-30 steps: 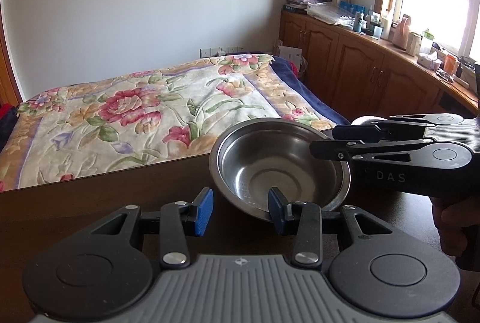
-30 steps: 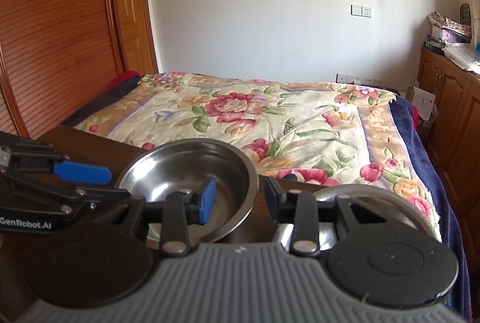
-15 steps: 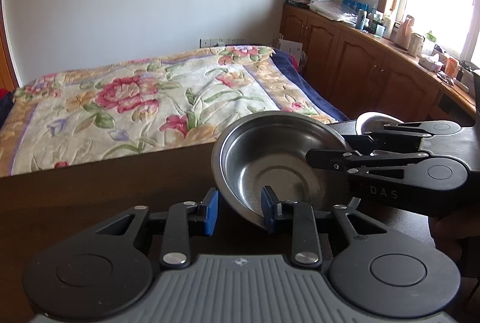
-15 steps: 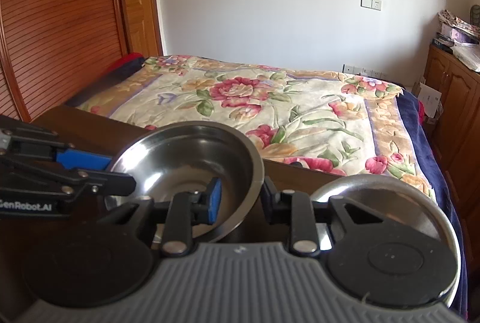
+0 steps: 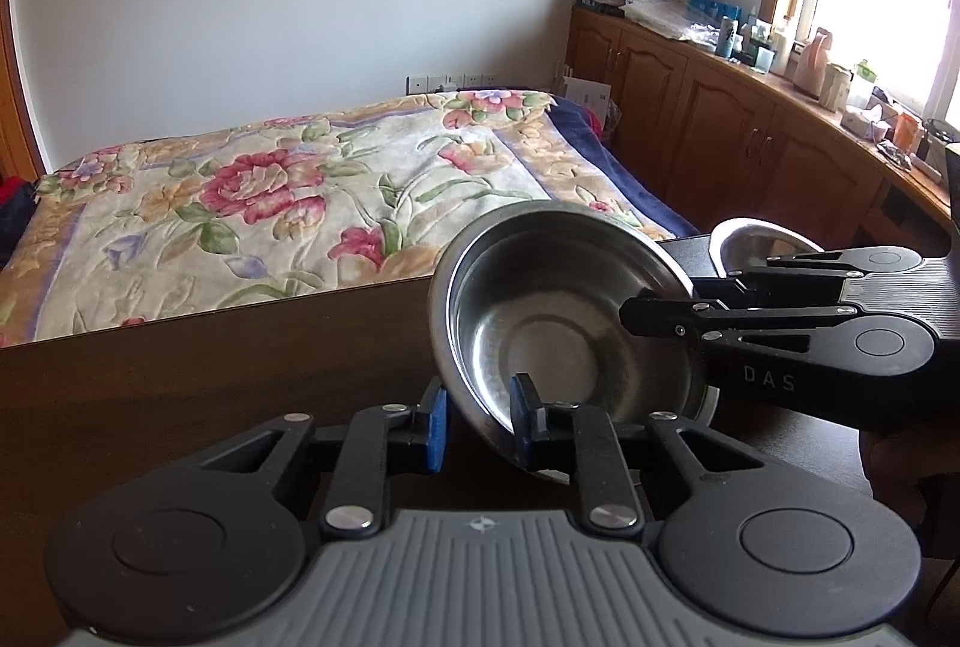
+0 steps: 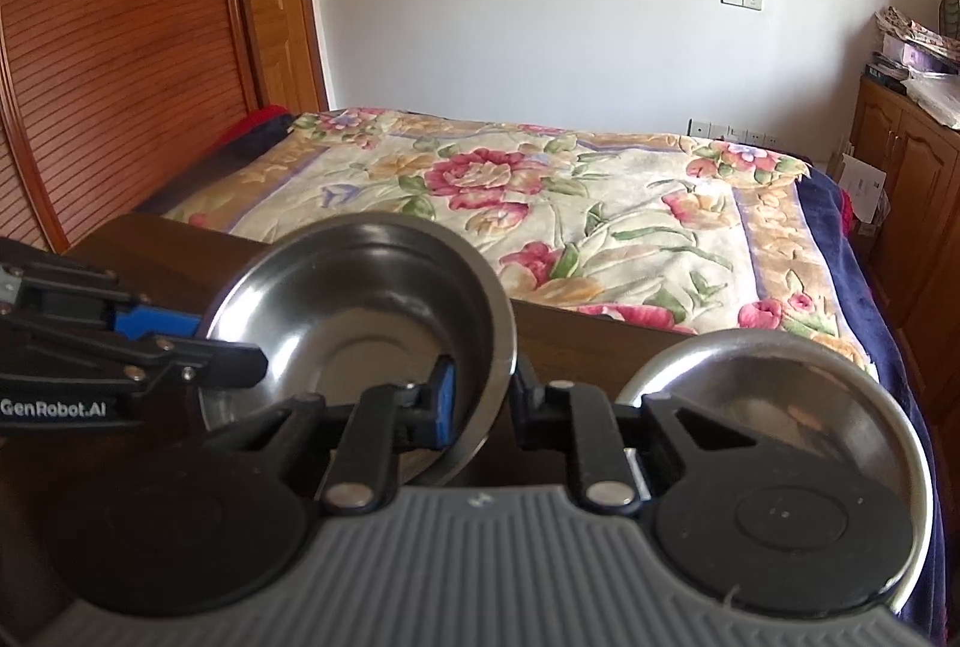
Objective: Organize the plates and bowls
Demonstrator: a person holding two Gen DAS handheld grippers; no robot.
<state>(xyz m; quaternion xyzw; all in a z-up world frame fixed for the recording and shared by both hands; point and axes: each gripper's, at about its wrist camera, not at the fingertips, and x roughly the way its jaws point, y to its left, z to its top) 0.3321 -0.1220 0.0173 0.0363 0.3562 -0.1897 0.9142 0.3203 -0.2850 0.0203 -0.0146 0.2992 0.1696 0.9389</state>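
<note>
Read the markings first: "DAS" is printed on the right gripper point(image 5: 636, 314) body at the right of the left wrist view; "GenRobot.AI" is printed on the left gripper point(image 6: 240, 353) body at the lower left of the right wrist view.

Your steel bowl point(image 5: 564, 323) sits tilted at centre frame above the dark wooden table point(image 5: 210, 365). Both grippers grip its rim: the left fingers are narrowed on the near edge, one pad inside and one outside; the right fingers straddle the right-hand edge, apparently clamped.

A second steel bowl point(image 6: 774, 395) stands on the table at the lower right of the right wrist view, half hidden behind the gripper body.

Beyond the table lie a floral bedspread point(image 6: 540, 203), wooden cabinets point(image 5: 720, 131) and a cluttered sill, its items too small to identify.
</note>
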